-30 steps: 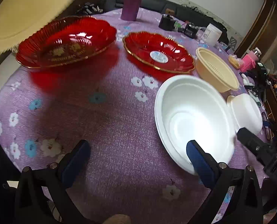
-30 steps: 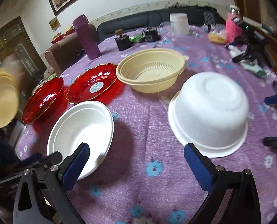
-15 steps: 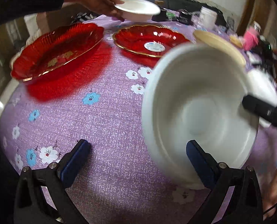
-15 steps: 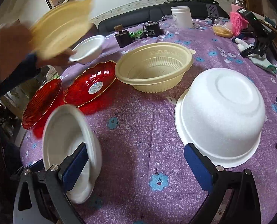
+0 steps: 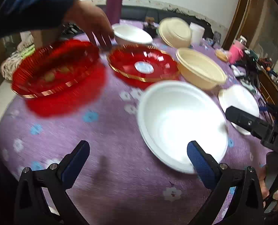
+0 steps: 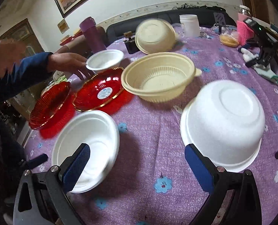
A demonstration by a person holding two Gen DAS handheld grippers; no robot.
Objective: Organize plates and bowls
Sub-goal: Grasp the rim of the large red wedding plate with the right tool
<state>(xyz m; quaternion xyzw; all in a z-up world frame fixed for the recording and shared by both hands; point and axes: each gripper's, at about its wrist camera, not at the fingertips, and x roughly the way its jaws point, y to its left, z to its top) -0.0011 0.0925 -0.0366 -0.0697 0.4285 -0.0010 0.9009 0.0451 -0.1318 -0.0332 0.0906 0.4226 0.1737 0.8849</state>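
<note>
A large white foam bowl [image 5: 180,123] [image 6: 86,142] sits upright on the purple flowered tablecloth [image 5: 105,140]. It lies in front of my left gripper [image 5: 138,163], which is open with its right fingertip [image 5: 199,161] over the bowl's near rim. My right gripper [image 6: 137,166] is open too, between that bowl and an upside-down white bowl [image 6: 223,121] [image 5: 238,101]. Behind stand two red plates [image 5: 58,69] [image 5: 142,63], a cream bowl [image 6: 157,80], a small white bowl [image 6: 105,61] and a tilted cream bowl [image 6: 154,35].
A person's hand [image 6: 69,63] in a blue sleeve reaches over the red plates beside the small white bowl. A purple bottle [image 6: 92,33] and a white jar [image 6: 188,25] stand at the back. Clutter, with a pink item [image 6: 244,31], lines the right edge.
The large white bowl, tipped on edge half a second ago, lies flat again. The person's hand has set the small white bowl and a cream bowl down at the back.
</note>
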